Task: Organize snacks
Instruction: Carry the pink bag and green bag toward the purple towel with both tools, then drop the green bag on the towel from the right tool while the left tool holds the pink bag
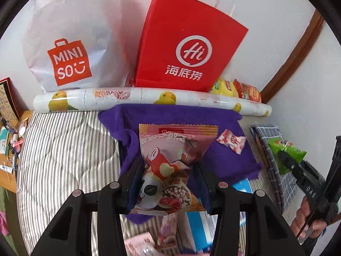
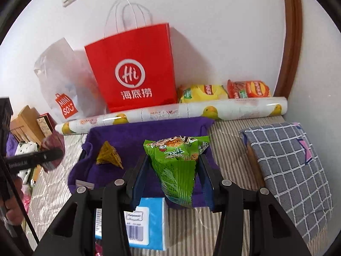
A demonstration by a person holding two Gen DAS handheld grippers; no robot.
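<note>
Left tongs [image 1: 168,183] are clamped on a pink snack pack [image 1: 168,170], right tongs [image 2: 170,177] on a green one [image 2: 177,166]. Both hang over the purple towel [image 2: 136,136] on the bed, probably the sorting spot since a candy [image 1: 231,144] already lies there.

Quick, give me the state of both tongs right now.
Left tongs: closed on the pink snack packet.
Right tongs: closed on the green snack packet.
</note>
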